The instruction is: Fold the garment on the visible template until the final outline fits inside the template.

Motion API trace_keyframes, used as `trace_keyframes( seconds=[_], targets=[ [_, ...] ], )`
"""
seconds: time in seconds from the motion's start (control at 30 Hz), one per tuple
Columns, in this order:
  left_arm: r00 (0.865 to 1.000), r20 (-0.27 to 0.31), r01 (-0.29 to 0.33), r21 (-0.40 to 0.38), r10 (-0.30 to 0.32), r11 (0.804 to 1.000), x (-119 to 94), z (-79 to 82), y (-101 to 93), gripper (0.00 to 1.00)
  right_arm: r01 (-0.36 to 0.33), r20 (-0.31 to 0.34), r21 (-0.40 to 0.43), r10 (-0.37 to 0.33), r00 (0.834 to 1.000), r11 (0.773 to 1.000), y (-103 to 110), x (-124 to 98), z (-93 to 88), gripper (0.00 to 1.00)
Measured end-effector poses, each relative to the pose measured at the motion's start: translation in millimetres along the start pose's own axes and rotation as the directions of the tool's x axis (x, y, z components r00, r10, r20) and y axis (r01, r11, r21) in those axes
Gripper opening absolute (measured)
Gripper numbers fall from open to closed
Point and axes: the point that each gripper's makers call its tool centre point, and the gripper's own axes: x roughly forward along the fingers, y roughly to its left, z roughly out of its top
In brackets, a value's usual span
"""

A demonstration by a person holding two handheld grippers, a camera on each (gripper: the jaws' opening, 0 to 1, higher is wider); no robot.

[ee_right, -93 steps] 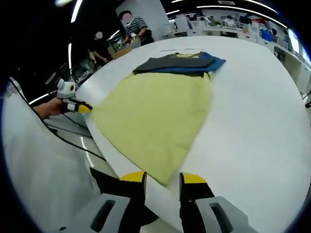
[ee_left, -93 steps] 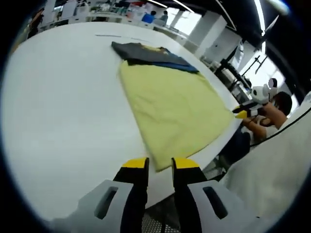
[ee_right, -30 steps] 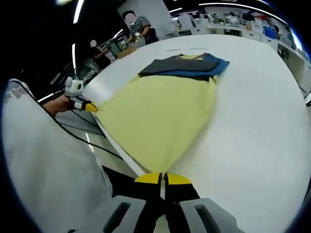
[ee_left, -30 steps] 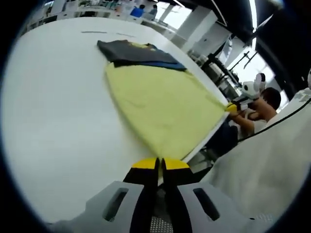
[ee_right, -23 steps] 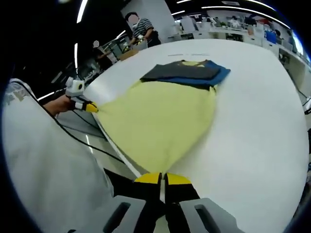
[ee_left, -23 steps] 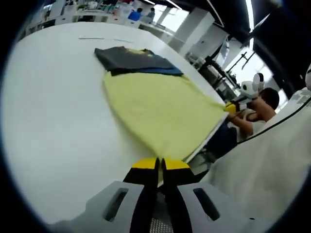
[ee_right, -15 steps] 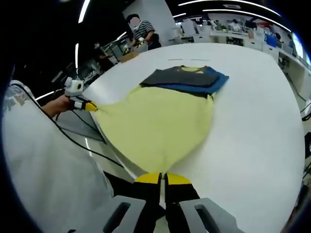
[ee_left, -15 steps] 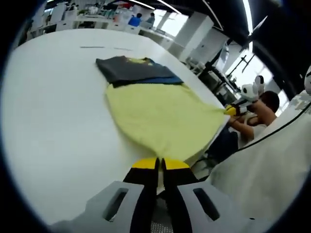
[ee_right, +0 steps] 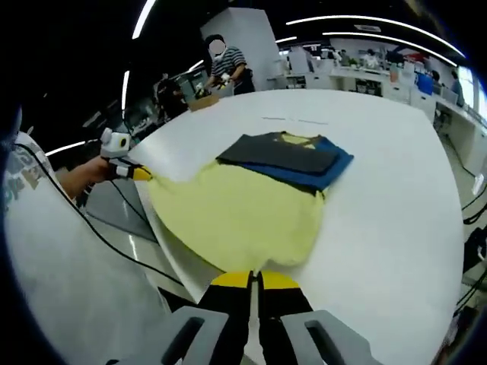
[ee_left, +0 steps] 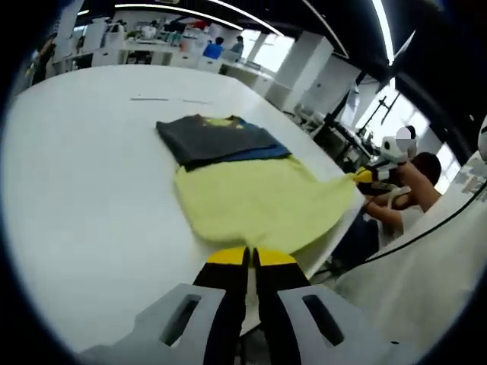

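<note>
two corners of the yellow garment are pinched, one in my left gripper, one in my right gripper, lifting its near hem to fold toward the dark folded stack.

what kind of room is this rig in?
Probably an open-plan lab or workshop: a big white table holding the yellow garment, rows of cluttered workbenches behind, strip ceiling lights, other people working.

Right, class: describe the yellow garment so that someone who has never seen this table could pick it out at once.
Start at the big white table. Near its edge lies the yellow garment, its two near corners pinched by the left gripper and the right gripper. Beyond it sits a stack of folded clothes, dark grey over blue, while this one is pale yellow and spread out.
</note>
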Motion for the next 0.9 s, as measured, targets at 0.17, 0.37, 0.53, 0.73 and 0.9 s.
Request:
trace_keyframes(
  seconds=[0.17,0.37,0.53,0.73,0.9],
  targets=[
    [0.999,0.039,-0.012,-0.007,0.012,1.000,-3.0,13.6,4.9,0.00,0.006,0.028,0.005,-0.007,1.000,1.000,-8.0,-1.3,13.3,0.00],
    [0.996,0.081,-0.034,0.002,0.034,0.999,-2.4,31.9,10.6,0.00,0.016,0.062,-0.008,-0.016,0.998,1.000,-15.7,3.0,34.1,0.00],
    [0.994,0.098,-0.053,0.033,0.050,0.998,0.1,48.4,16.3,0.00,0.023,0.071,-0.020,-0.022,0.997,1.000,-20.1,4.8,44.7,0.00],
    [0.991,0.114,-0.069,0.041,0.064,0.997,3.1,61.3,24.0,0.00,0.036,0.088,-0.030,-0.033,0.996,0.999,-27.5,5.0,61.4,0.00],
    [0.990,0.122,-0.079,0.050,0.073,0.996,7.3,72.3,30.2,0.00,0.044,0.098,-0.042,-0.039,0.994,0.998,-31.5,8.5,72.0,0.00]
  ],
)
